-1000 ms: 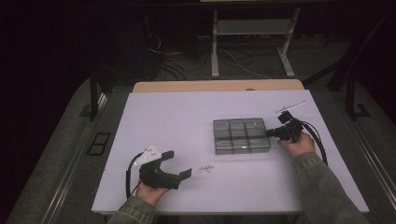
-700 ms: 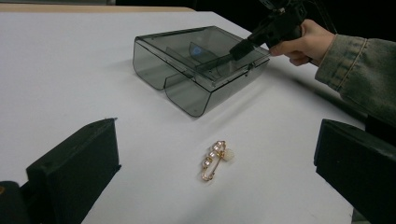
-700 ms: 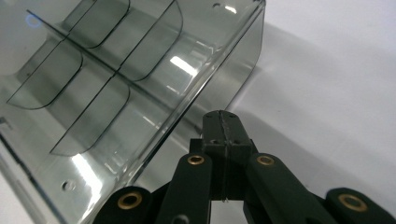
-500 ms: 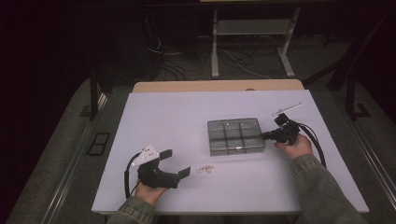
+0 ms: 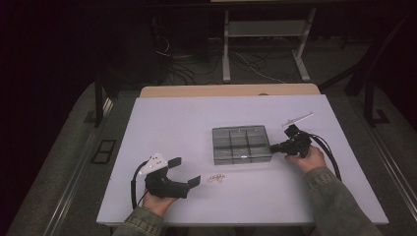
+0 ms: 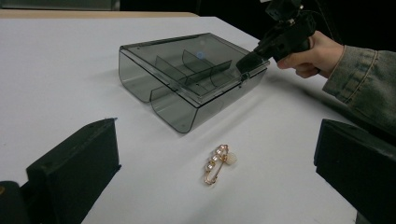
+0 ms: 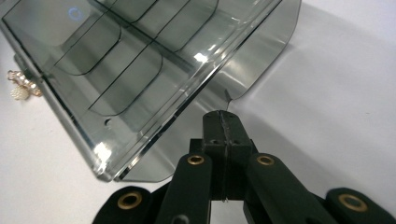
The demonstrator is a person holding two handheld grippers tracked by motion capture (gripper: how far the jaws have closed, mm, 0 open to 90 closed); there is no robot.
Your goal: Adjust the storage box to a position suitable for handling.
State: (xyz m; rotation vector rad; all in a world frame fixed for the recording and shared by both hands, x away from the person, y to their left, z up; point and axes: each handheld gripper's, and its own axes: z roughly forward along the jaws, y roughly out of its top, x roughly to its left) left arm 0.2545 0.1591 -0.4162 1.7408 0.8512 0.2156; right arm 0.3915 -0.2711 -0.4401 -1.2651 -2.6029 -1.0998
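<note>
Scene: I am working at a white table, seen from above, with a handheld gripper in each hand.
Box: a smoked clear plastic compartment box sits just right of the table's centre, lid down, dividers visible through it.
Brooch: a small gold pin with pale stones and a pearl-like bead lies on the table at about 7 o'clock from the box, near it but apart.
Right gripper: the right gripper is at the box's 3 o'clock edge. In the right gripper view its jaws are pressed together with nothing between them, the closed tip touching or just beside the small tab on the front lip of the lid; I cannot tell which.
Left gripper: the left gripper rests low at 7 o'clock on the table, jaws spread wide and empty, pointing toward the brooch, which lies between them and farther out in the left gripper view.
Step in hand: I judge I am working the closed right tip under the lid's lip to open the box.
Next move: a gentle upward lever at the tab, without shoving the light box across the table. Once the lid is up, the left jaws would need to close over the brooch, low and square to the table.
</note>
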